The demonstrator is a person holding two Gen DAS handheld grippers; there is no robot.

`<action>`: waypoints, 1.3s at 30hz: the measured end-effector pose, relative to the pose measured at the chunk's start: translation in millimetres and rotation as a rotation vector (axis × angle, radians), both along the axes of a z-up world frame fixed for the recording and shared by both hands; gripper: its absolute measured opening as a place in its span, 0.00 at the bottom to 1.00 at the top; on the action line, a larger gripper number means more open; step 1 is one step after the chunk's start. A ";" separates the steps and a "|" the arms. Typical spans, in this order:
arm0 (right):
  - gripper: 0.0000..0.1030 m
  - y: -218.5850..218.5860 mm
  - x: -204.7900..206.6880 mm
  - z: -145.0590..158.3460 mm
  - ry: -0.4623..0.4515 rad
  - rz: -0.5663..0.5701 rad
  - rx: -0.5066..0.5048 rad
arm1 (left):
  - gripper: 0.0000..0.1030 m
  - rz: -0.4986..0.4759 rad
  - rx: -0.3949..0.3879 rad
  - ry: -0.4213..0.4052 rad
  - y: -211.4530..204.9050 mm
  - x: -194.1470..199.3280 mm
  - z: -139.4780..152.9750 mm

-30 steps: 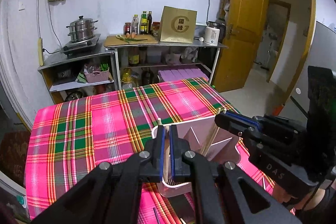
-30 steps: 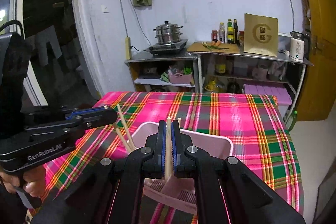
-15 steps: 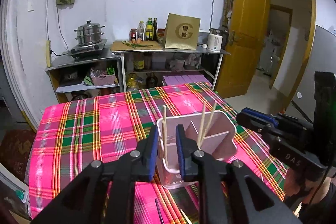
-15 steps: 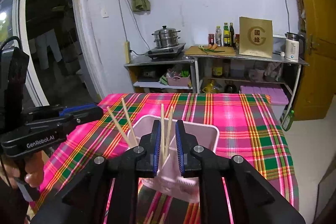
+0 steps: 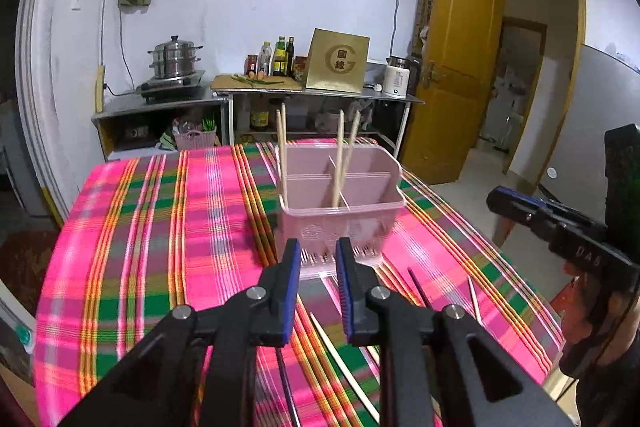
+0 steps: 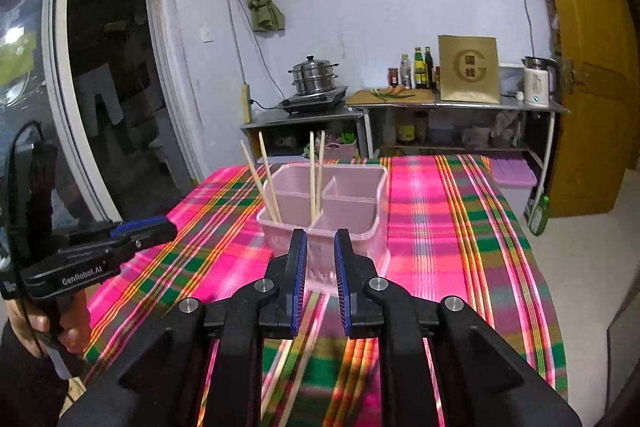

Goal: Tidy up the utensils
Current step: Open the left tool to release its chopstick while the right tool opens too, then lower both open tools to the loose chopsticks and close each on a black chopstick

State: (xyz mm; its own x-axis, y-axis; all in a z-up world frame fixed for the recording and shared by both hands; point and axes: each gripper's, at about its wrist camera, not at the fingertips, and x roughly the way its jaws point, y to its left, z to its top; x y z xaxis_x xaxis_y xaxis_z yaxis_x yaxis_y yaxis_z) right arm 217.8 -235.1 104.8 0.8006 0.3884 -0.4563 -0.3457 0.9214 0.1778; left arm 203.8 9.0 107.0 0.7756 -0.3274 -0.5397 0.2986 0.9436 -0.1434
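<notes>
1. Standing in the middle of the left wrist view, the pink utensil holder [image 5: 340,203] sits on the plaid tablecloth [image 5: 160,227], just above and beyond the tips of the left gripper [image 5: 318,259].
2. That left gripper has its blue-lined jaws parted by a narrow gap with nothing between them; the holder's slotted base shows through the gap, farther off.
3. Four wooden chopsticks stand in the holder: one pair [image 5: 282,151] leans at its left wall, the other pair [image 5: 343,159] rises near the centre divider.
4. Loose chopsticks [image 5: 344,367] lie flat on the cloth in the lower part of the frame, under and to the right of the left gripper's fingers; a dark one [image 5: 418,289] lies right of the holder's base.
5. Over in the right wrist view, the right gripper [image 6: 320,259] also stands slightly apart and empty, with the holder [image 6: 344,227] directly above its tips in the frame.
6. There the two chopstick pairs [image 6: 264,183] [image 6: 316,175] show in the holder's left and middle compartments.
7. More pale chopsticks [image 6: 288,367] lie blurred on the cloth [image 6: 460,247] beneath the right gripper's fingers.
8. Each gripper shows in the other's view at the frame edge, held by a hand [image 6: 36,323], off to the side of the holder and clear of it.
</notes>
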 end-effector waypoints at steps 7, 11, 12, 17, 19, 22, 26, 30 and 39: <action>0.14 -16.3 -44.5 -26.2 0.032 -0.041 -0.014 | 0.18 0.012 -0.003 0.013 -0.8 -43.3 -25.6; 0.14 -25.8 -61.5 -39.6 0.058 -0.034 0.011 | 0.18 0.012 -0.009 0.025 -1.4 -63.0 -34.8; 0.14 -26.8 -63.5 -41.7 0.062 -0.038 0.010 | 0.18 0.012 -0.015 0.027 -1.6 -66.7 -36.8; 0.14 -34.4 -72.7 -53.2 0.098 -0.037 0.030 | 0.18 0.011 -0.015 0.045 -4.7 -79.3 -47.4; 0.14 -37.4 -73.9 -56.4 0.106 -0.047 0.029 | 0.19 0.015 -0.013 0.058 -4.2 -80.8 -53.3; 0.14 -41.1 -72.4 -62.0 0.125 -0.056 0.026 | 0.19 0.022 -0.004 0.076 -3.7 -80.7 -61.0; 0.14 -43.9 -75.7 -68.9 0.139 -0.067 0.017 | 0.19 0.029 0.007 0.097 -2.0 -78.4 -69.8; 0.14 -45.9 -72.6 -72.9 0.151 -0.080 0.012 | 0.19 0.028 0.013 0.109 -2.8 -75.9 -74.6; 0.14 -43.5 -56.5 -78.7 0.185 -0.098 -0.006 | 0.19 0.053 0.039 0.137 0.9 -57.2 -81.3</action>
State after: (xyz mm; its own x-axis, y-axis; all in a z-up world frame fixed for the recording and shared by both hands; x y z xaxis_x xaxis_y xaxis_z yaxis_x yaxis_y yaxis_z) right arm 161.2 -278.7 26.0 0.7370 0.3095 -0.6008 -0.2163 0.9502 0.2242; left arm 146.6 9.8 25.7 0.7093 -0.2650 -0.6532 0.2288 0.9630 -0.1423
